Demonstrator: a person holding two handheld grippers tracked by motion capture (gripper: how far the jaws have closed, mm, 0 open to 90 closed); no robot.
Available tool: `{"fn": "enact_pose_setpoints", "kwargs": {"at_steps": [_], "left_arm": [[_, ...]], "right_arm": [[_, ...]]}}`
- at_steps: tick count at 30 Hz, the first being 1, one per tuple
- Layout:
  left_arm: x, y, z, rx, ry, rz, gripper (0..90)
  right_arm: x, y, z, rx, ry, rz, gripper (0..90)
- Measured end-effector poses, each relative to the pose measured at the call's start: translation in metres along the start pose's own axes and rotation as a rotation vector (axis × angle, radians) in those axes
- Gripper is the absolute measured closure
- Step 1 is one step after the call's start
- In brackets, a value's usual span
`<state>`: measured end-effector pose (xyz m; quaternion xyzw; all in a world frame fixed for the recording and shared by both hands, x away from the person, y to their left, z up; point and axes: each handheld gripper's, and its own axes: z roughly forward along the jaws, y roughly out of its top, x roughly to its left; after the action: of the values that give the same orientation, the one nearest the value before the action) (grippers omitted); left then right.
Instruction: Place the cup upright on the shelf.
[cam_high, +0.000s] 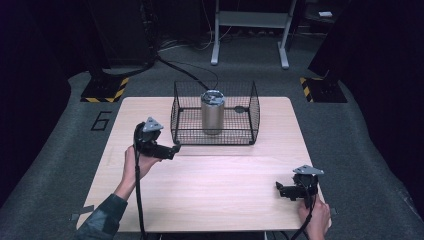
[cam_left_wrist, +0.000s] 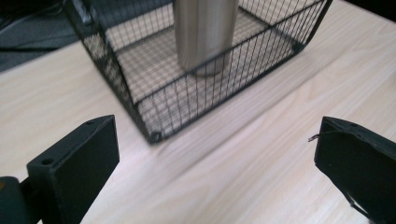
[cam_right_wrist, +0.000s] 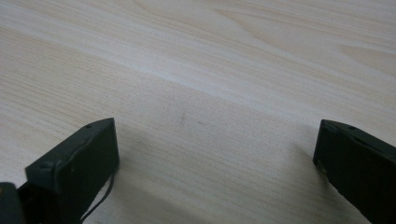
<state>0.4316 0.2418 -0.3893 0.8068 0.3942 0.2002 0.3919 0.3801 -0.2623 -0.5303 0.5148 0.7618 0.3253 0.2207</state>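
Cup (cam_high: 213, 112): steel, upright, lidded, standing inside the wire basket (cam_high: 252, 117) at the far middle of the worktop (cam_high: 210, 185). Basket: black mesh, open top, on the worktop. My left gripper (cam_high: 175, 148): just beside the basket's near left corner, pointing at it, jaws wide apart, holding nothing. My right gripper (cam_high: 280, 190): near right of the worktop, well apart from the basket, jaws wide apart over bare wood.

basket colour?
Black wire mesh basket, best seen in the left gripper view, with a silver metal cup standing inside.
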Motion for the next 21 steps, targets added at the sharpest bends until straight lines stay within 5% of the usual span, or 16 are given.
{"fn": "enact_pose_setpoints", "kwargs": {"at_steps": [5, 13, 17, 21], "left_arm": [[0.007, -0.034, -0.002, 0.022, 0.022, -0.034, 0.1], [0.024, -0.097, 0.005, 0.09, 0.052, -0.143, 0.0], [0.031, -0.127, 0.011, 0.144, 0.076, -0.178, 0.0], [0.033, -0.148, 0.015, 0.143, 0.124, -0.197, 0.0]], "right_arm": [[0.0, 0.0, 0.0, 0.0, 0.0, 0.0, 0.0], [0.0, 0.0, 0.0, 0.0, 0.0, 0.0, 0.0], [0.0, 0.0, 0.0, 0.0, 0.0, 0.0, 0.0], [0.0, 0.0, 0.0, 0.0, 0.0, 0.0, 0.0]]}}
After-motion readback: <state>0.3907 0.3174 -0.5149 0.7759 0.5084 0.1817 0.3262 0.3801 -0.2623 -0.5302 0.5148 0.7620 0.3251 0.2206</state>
